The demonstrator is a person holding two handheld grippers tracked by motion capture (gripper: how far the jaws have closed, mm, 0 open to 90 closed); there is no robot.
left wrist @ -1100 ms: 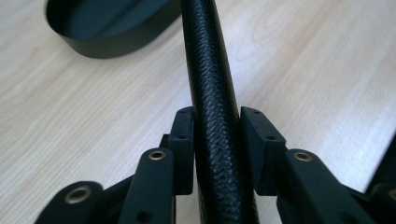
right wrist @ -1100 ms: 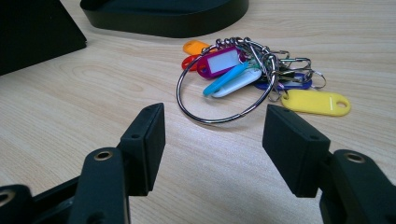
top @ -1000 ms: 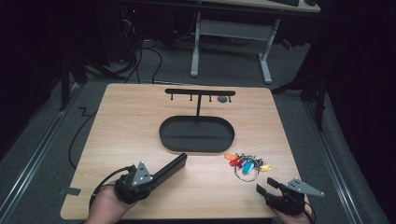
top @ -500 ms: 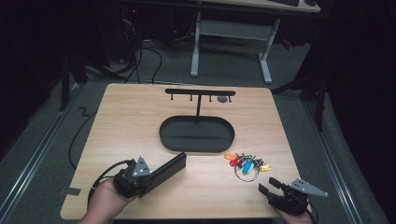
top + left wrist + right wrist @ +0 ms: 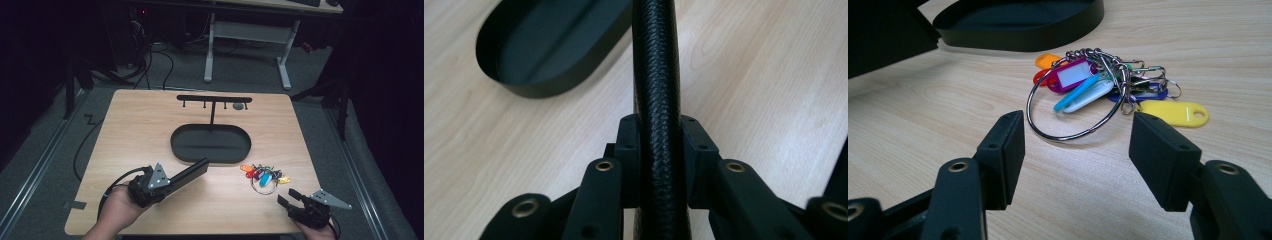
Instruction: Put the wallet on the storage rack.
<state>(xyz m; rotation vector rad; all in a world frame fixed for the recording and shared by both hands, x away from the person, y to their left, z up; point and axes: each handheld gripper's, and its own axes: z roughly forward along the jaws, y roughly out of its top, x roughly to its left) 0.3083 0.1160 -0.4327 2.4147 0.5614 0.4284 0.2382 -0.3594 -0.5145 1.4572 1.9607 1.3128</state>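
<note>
My left gripper [image 5: 172, 180] is at the table's front left, shut on a long black case [image 5: 192, 171] with a grained leather surface. The case sticks out toward the black oval tray [image 5: 175, 145]. In the left gripper view both pads press on the case [image 5: 655, 60], seen edge-on; the jaws have just been closing on it. At the front right my right gripper [image 5: 286, 200] is open and holds nothing. Just beyond its jaws lies a key ring [image 5: 1088, 85] with several coloured tags, flat on the wood [image 5: 263, 176].
The oval tray [image 5: 1023, 40] sits mid-table with a thin post rising from it to a black hook bar [image 5: 214, 99]. Light wood tabletop runs left of the tray and along the front edge. Behind the table stand a white desk frame and cables.
The left hand has shifted slightly with the black case in its jaws. The right gripper and the key ring have stayed where they were.
</note>
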